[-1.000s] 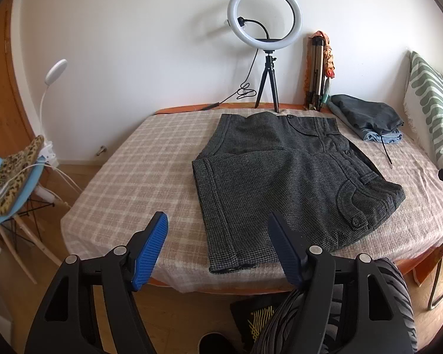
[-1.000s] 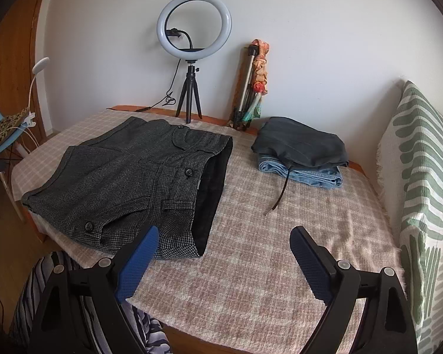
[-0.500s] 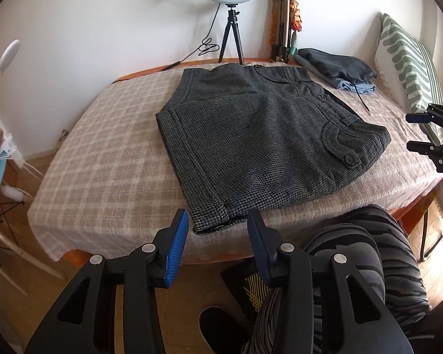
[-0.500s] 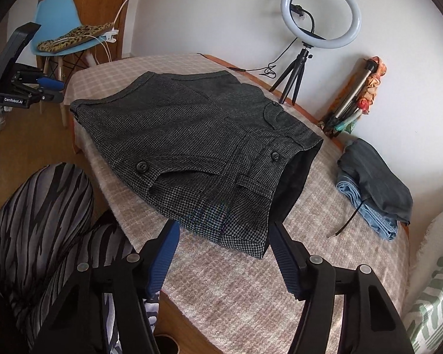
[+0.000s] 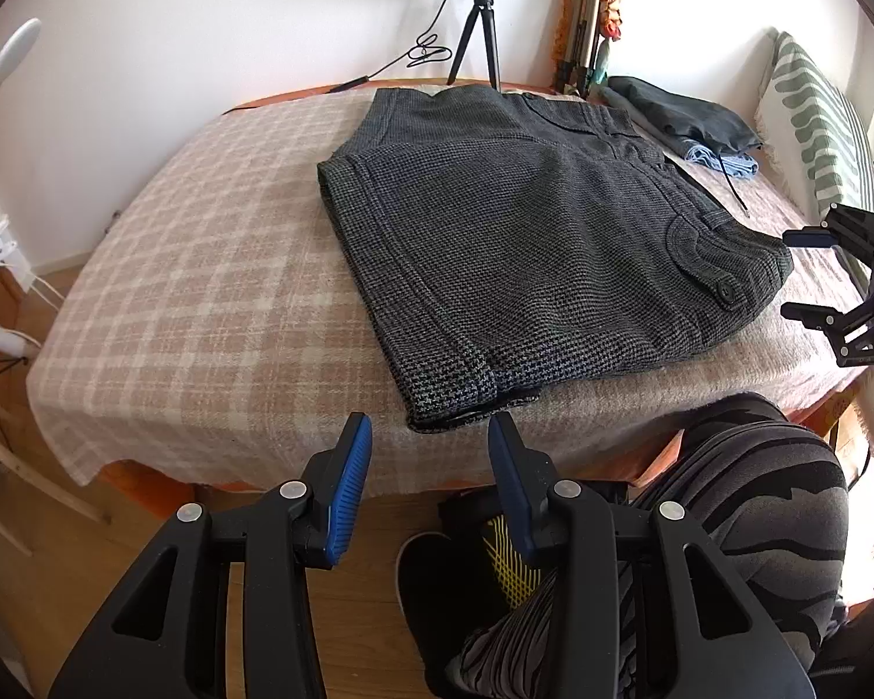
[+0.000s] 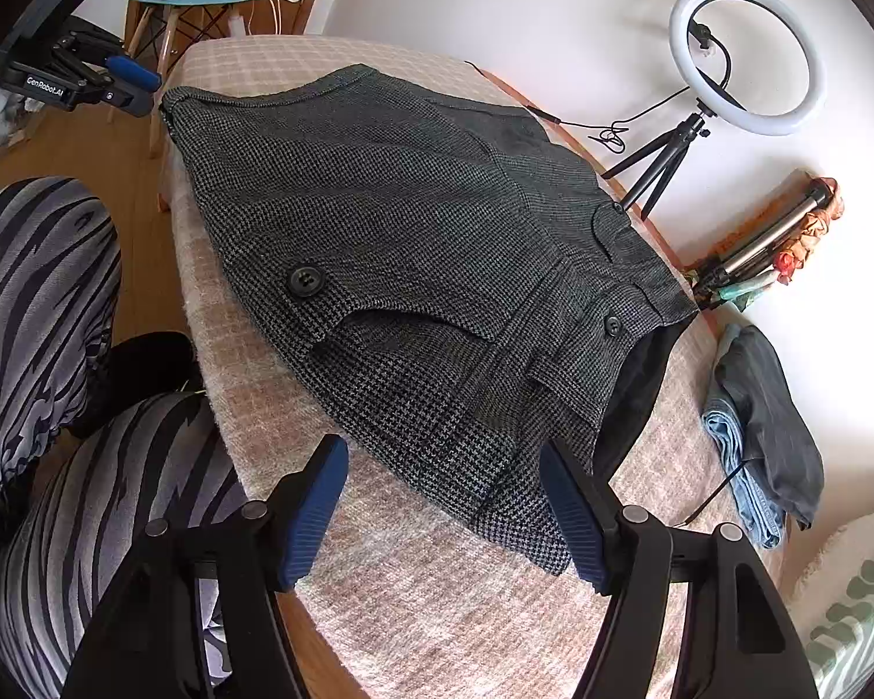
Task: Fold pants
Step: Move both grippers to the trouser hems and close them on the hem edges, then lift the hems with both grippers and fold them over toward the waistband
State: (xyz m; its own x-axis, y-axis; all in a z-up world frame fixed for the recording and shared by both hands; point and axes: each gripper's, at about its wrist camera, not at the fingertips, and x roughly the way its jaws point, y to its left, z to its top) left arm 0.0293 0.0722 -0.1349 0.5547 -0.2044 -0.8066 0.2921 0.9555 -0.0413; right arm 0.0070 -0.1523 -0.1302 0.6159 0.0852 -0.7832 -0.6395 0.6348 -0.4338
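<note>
I am holding both grippers just off the near edge of the table (image 5: pixel 145 303), where the pants (image 5: pixel 530 256) are lying flat on the checked cloth, hem toward me on the left and waistband on the right. The left gripper (image 5: pixel 430 448) is facing the hem corner with its fingers spread and nothing between them. The right gripper (image 6: pixel 444 486) is facing the waistband corner, its fingers also spread wide and empty. I am judging the main risk to be a shallow bite: the fabric looks thick and already doubled, so a pinch on the top layer alone would be peeling it away and leaving the under layer behind. A low approach would be catching the cloth along with the pants and dragging it toward the folded clothes (image 6: pixel 769 437) beside them.
</note>
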